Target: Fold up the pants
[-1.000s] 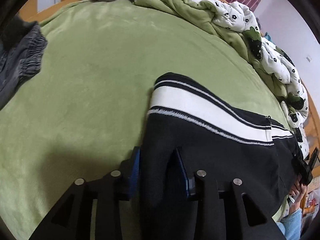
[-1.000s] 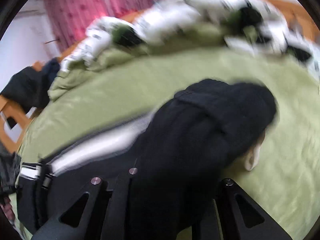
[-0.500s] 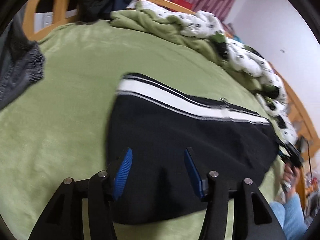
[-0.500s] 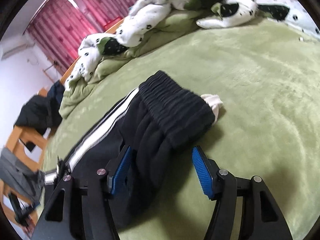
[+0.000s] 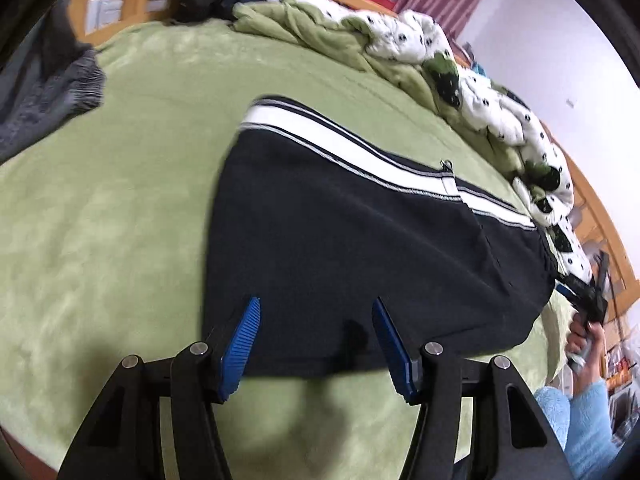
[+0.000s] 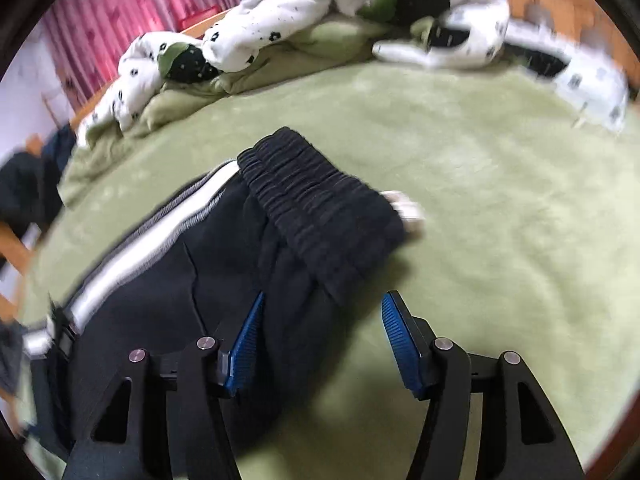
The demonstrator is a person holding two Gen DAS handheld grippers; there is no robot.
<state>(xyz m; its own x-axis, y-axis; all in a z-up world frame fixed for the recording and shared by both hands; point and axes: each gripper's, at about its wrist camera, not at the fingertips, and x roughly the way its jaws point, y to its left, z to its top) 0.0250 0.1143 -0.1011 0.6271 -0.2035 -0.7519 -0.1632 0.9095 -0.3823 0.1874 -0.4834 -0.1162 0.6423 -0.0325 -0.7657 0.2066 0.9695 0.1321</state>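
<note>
Black pants (image 5: 360, 248) with a white side stripe (image 5: 344, 144) lie folded flat on a green bedspread (image 5: 112, 208). My left gripper (image 5: 316, 320) is open and empty, just above the near edge of the fabric. In the right wrist view the pants (image 6: 168, 288) end in a ribbed black waistband (image 6: 320, 208) with a white bit (image 6: 404, 206) showing beside it. My right gripper (image 6: 322, 320) is open and empty over the waistband end. The right gripper also shows far right in the left wrist view (image 5: 588, 304), held by a hand.
A rumpled white-and-green spotted quilt (image 5: 460, 76) lies along the far side of the bed; it also shows in the right wrist view (image 6: 320, 28). Grey pants (image 5: 48, 96) lie at the left. A wooden bed frame (image 5: 120, 12) and pink curtains (image 6: 116, 28) stand behind.
Both grippers let go of the pants, opened and drew back. The pants now lie flat on the bed.
</note>
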